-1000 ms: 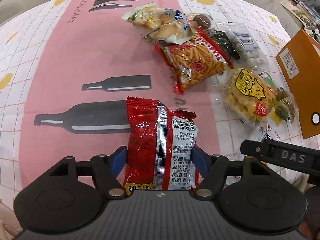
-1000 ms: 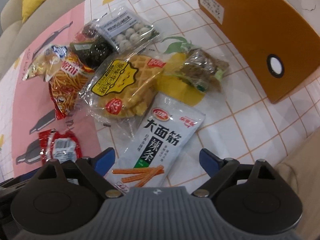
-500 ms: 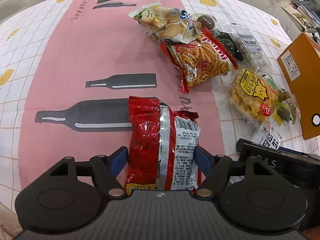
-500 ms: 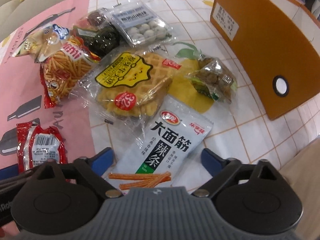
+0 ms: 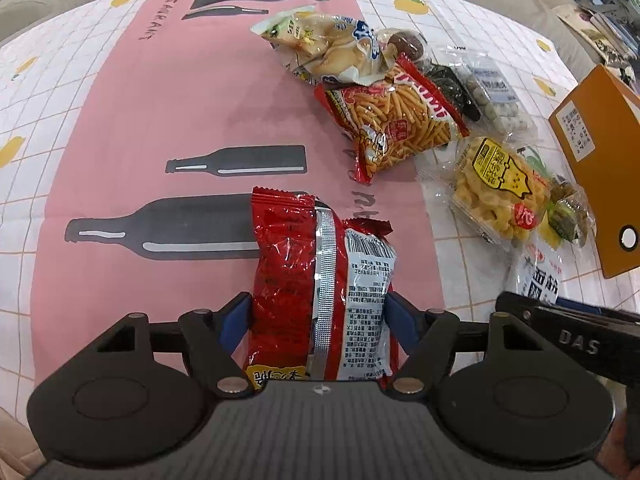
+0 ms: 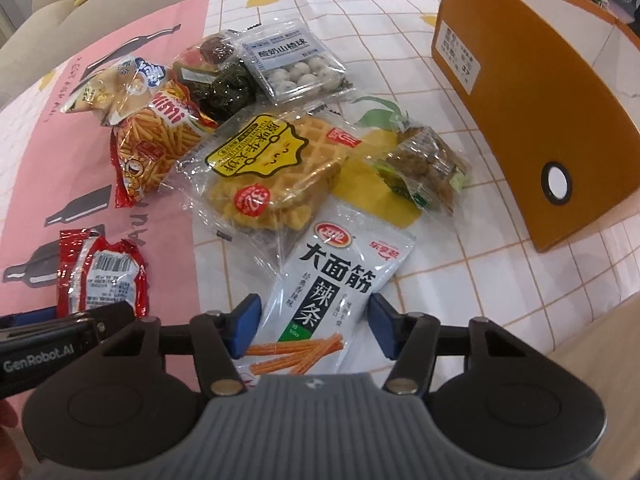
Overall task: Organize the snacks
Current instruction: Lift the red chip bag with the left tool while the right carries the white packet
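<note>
My left gripper (image 5: 318,314) is shut on a red foil snack packet (image 5: 320,280), back side up, low over the pink tablecloth; the packet also shows in the right wrist view (image 6: 100,272). My right gripper (image 6: 314,328) has closed in on a white spicy-strip pouch (image 6: 340,284) lying on the table, its blue pads touching the pouch's two edges. The orange box (image 6: 532,120) stands open at the right.
A pile of snacks lies beyond: waffle pack (image 6: 276,168), fries bag (image 6: 160,140), clear tray of white balls (image 6: 296,68), green-brown snack pack (image 6: 424,168), pale chip bag (image 5: 328,44). A sofa runs along the table's far side.
My right gripper has narrowed from wide open onto the white pouch. My left gripper has kept its hold on the red packet and shifted slightly.
</note>
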Demonstrator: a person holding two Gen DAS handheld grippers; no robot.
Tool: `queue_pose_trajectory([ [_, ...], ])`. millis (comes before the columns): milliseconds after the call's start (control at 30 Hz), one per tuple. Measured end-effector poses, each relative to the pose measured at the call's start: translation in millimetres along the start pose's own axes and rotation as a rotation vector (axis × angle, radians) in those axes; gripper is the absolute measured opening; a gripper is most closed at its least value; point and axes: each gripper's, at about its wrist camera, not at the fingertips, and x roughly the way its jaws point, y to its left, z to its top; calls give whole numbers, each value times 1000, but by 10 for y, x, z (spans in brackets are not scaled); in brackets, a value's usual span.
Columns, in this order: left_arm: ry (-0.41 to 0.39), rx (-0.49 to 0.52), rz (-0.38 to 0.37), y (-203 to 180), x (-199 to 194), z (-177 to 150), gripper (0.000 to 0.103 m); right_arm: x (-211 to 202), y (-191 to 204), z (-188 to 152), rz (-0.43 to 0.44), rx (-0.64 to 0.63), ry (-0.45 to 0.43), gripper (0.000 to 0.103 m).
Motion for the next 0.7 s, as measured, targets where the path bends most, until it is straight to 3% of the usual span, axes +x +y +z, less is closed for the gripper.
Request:
queue_pose_trajectory([
  [267, -28, -20, -20, -60, -221, 17, 82, -218, -285, -4, 137, 123, 49, 54],
  [700, -99, -19, -66, -357, -827, 94, 82, -1023, -487, 29, 281, 88, -109, 53],
])
